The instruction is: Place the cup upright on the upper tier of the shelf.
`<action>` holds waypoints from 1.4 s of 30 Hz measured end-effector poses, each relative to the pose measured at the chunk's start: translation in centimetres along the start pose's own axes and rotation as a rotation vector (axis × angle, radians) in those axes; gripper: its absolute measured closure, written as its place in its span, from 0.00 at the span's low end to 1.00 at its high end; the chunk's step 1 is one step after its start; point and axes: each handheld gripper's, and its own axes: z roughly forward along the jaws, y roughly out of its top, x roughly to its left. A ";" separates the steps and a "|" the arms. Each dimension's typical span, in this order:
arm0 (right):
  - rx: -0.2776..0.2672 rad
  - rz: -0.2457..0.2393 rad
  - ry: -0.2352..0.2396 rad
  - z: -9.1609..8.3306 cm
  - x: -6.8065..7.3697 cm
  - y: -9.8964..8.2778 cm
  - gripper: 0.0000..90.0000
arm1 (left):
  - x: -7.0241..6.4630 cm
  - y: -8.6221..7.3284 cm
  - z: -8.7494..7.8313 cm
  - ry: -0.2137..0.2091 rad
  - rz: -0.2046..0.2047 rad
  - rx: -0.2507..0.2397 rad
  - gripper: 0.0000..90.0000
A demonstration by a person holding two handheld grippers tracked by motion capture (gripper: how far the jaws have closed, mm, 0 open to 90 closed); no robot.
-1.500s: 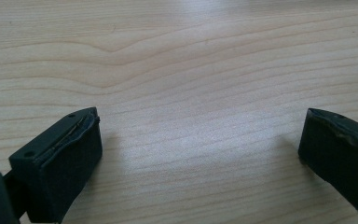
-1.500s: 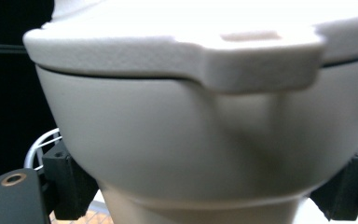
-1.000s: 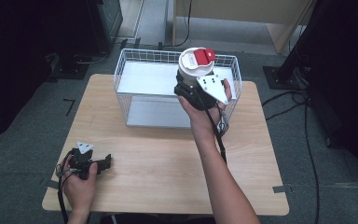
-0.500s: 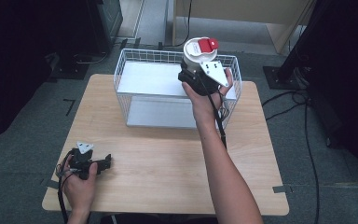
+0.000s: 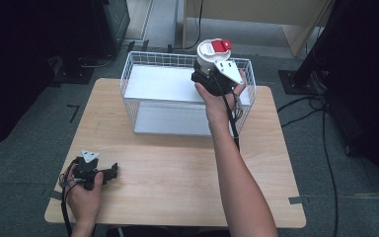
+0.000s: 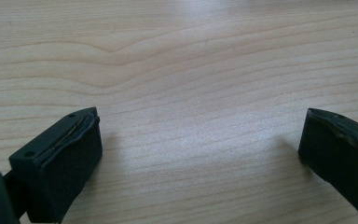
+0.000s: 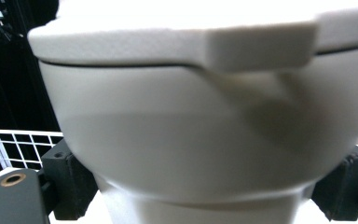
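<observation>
A white round container with a red tab on its lid (image 5: 211, 52) hangs above the right end of the white wire basket (image 5: 143, 79). My right gripper (image 5: 207, 74) is shut on it, its black jaws pressed against the container's sides. In the right gripper view the white container (image 7: 200, 116) looms close between the jaws. My left gripper (image 5: 109, 173) rests on the wooden table (image 5: 177, 168) near the front left corner. In the left gripper view its two black pads (image 6: 65, 158) stand wide apart over bare wood; that gripper (image 6: 200, 154) is open and holds nothing.
The wire basket has a white floor and stands at the back middle of the table. Black stands and cables (image 5: 321, 118) lie on the grey floor to the right. A dark cabinet (image 5: 108, 19) stands behind the table at the left.
My right gripper has carried the white container farther back and higher, over the basket's rear right part. The left gripper has stayed where it was.
</observation>
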 end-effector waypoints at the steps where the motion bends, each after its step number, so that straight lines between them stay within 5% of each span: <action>1: 0.001 -0.005 0.000 0.0 0.0 0.0 0.13 | 0.0 0.0 0.0 0.000 0.000 0.000 0.00; 7: 0.008 0.028 0.029 0.1 -0.6 0.0 0.13 | 0.0 0.0 0.0 0.000 0.000 0.000 0.00; 17: 0.034 -0.004 0.038 -0.3 -0.5 -0.3 0.13 | 0.0 0.0 0.0 -0.002 0.001 -0.002 0.00; 26: 0.059 0.009 0.049 -1.4 -1.5 -1.7 0.00 | 0.0 0.1 0.0 -0.002 0.006 0.001 0.00; 42: 0.053 -0.007 0.068 -7.2 -3.9 -3.9 0.00 | 0.0 0.0 0.0 -0.002 0.005 -0.001 0.00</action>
